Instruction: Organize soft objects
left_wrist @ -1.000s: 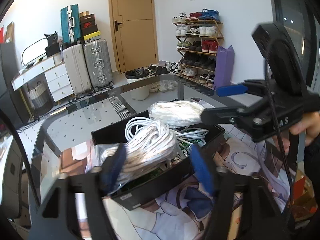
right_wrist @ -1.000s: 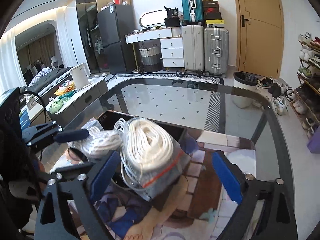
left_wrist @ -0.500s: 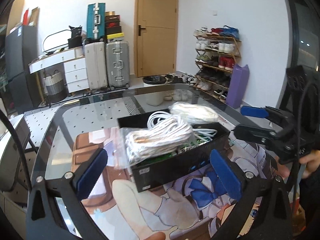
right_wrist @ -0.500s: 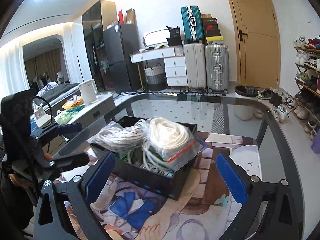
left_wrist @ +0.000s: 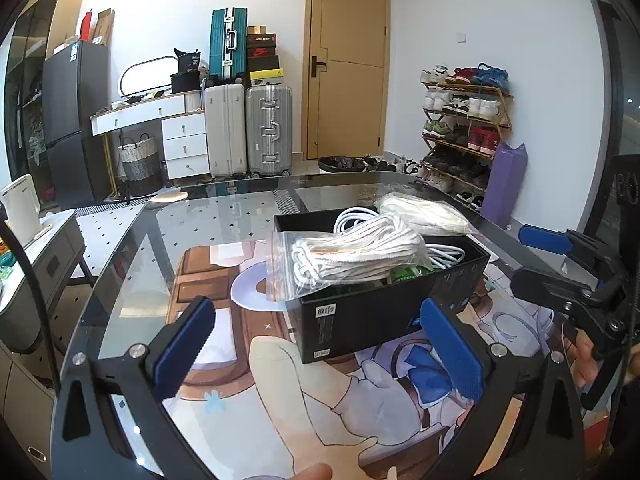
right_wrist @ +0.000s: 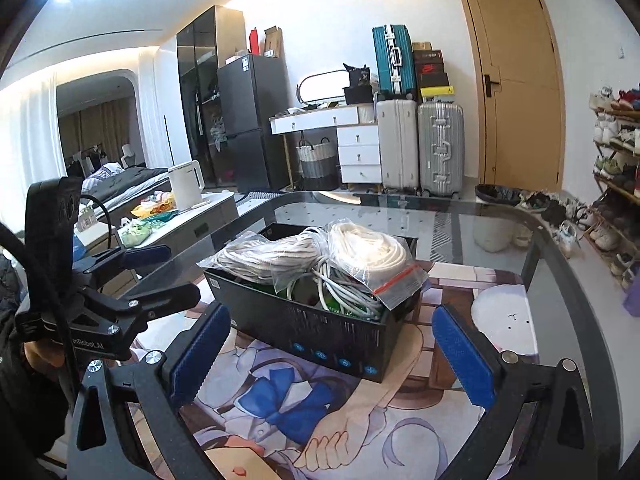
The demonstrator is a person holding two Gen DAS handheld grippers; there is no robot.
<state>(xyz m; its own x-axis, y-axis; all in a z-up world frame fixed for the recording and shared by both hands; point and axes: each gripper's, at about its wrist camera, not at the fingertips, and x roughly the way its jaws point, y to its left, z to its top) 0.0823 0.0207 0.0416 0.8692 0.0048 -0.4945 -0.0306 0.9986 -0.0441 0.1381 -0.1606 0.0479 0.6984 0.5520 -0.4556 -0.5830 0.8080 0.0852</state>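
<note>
so, two bagged cords sit heaped on the box, both claws spread and empty

judging by the slack plastic and the loose coils, these bundles should be light, soft and squashy, and the clear bags look slippery, so a pinch across the thick middle of a coil would likely hold better than one on a loose bag corner. the near bag of white cord (left_wrist: 352, 256) lies across the near-left corner of the black box (left_wrist: 372, 320), its red-striped zip edge hanging out over the box wall to the left. it looks only perched there, so a sideways nudge might slide it off onto the mat. the far bag of cord (left_wrist: 422, 212) rests on the far-right rim of the same box, also heaped above the walls. between them a loose white cable (left_wrist: 440, 254) loops down inside, with something green beneath that is too hidden to name.

the box stands on a printed mat (left_wrist: 280, 392) on the glass table (left_wrist: 200, 216), roughly mid-table.

the left gripper (left_wrist: 316, 348) hangs short of the near side of the box, its blue pads wide apart with nothing between them. the right gripper (right_wrist: 332, 354) is likewise spread wide and empty, facing a long side of the box from near.
</note>
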